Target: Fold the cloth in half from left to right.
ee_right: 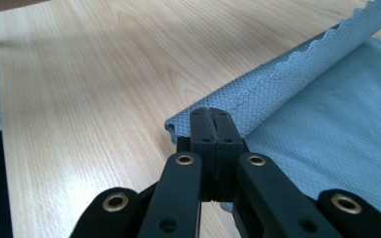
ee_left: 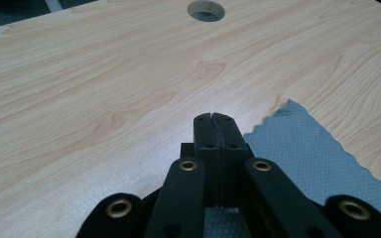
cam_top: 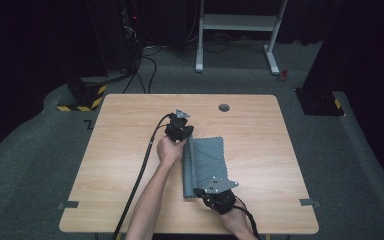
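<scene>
A grey cloth (cam_top: 210, 160) lies on the wooden table (cam_top: 120, 150), its left side raised into a long fold that runs between my two grippers. At the far end of that fold is my left gripper (cam_top: 186, 137), its jaws pressed together (ee_left: 213, 119); the cloth (ee_left: 317, 153) shows beneath and to the right of them. My right gripper (cam_top: 199, 192) is at the near end, jaws together (ee_right: 212, 113) on the rolled-over edge of the cloth (ee_right: 337, 129), whose scalloped hem rises away from the tips.
A round cable hole (cam_top: 224, 107) sits in the table's far side, ahead of the left gripper (ee_left: 206, 10). A black cable (cam_top: 140, 175) trails over the table's left half. Small tape strips (cam_top: 310, 202) mark the near edges. A white frame (cam_top: 240, 22) stands beyond the table.
</scene>
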A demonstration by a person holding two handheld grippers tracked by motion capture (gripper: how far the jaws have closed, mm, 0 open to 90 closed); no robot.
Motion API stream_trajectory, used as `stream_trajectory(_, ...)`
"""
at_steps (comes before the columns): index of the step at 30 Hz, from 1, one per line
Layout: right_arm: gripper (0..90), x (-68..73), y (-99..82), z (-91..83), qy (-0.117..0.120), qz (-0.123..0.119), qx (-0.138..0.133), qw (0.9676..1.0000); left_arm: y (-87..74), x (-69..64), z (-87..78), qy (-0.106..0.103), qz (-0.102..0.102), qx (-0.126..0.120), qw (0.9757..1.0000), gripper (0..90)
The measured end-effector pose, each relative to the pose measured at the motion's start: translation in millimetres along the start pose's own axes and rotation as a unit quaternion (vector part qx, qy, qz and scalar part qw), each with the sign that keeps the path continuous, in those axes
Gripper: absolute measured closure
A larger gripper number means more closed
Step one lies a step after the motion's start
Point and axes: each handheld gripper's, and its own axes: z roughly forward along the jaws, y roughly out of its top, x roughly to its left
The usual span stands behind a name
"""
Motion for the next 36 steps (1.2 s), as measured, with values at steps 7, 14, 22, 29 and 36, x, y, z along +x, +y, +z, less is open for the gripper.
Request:
stream_trajectory(7,90.0,-3.0,-7.6,-6.2,-0.011,0.008,0.005,0.9999,0.1,-7.6,9.5,-0.009,-0.005,-0.001,0.9999,89.8)
stream_trajectory(14,90.0,-11.9,-22.1,-19.8,-0.026,0.023,0.009,0.9993,4.1,-24.2,27.5,-0.014,0.0,0.006,0.9999,89.7)
stream_trajectory(22,90.0,-22.4,-36.8,-35.9,-0.043,0.048,0.002,0.9979,10.0,-40.3,41.6,-0.014,0.009,0.015,0.9998,89.7)
stream_trajectory(29,90.0,-26.9,-49.3,-43.5,-0.049,0.065,0.003,0.9966,10.5,-52.4,54.9,-0.024,0.018,0.024,0.9993,89.7)
stream_trajectory(36,90.0,-28.9,-51.8,-52.2,-0.057,0.064,0.0,0.9963,14.7,-59.0,59.6,-0.031,0.019,0.023,0.9991,89.7)
